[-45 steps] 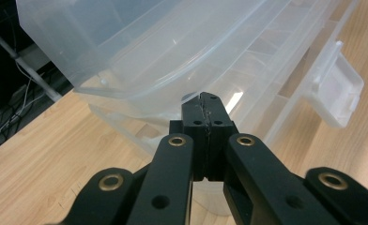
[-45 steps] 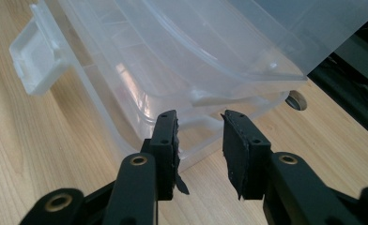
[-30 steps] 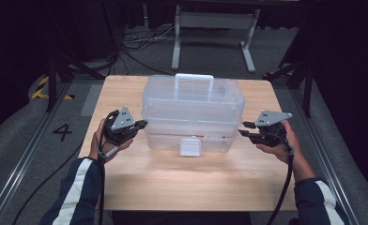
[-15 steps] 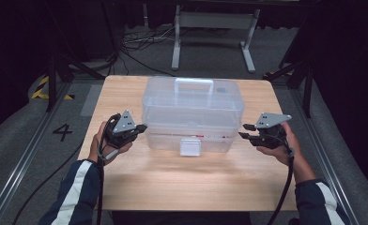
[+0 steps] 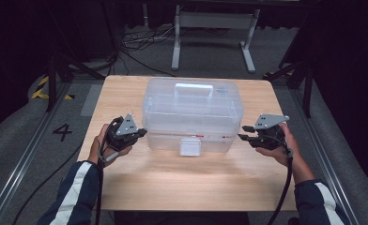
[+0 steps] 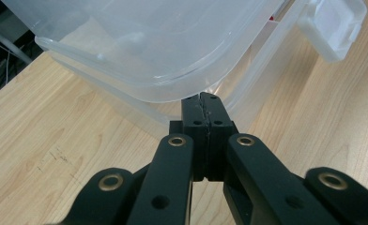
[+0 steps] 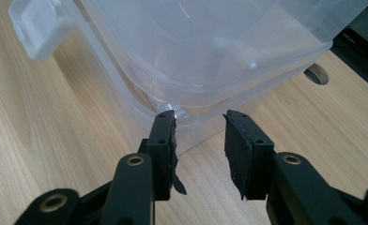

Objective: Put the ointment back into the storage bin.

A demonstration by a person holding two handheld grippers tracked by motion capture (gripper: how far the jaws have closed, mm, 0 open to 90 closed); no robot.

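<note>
1. A clear, rectangular plastic storage box (image 5: 194,115) with a moulded lid handle (image 5: 194,89) stands near the middle of the light wooden desk (image 5: 172,187), its white front latch (image 5: 190,146) facing the person.
2. The left gripper (image 5: 142,132) sits at the box's left end; in the left gripper view its jaws are pressed together with nothing between them, tips just under the rounded lid corner (image 6: 172,89).
3. The right gripper (image 5: 242,132) sits at the box's right end, just beside the lower right corner (image 7: 191,126); its jaws stand apart, nothing clamped between them.
4. Each gripper is held in a hand, with dark, white-striped sleeves (image 5: 76,194) at the desk's near edge.
</note>
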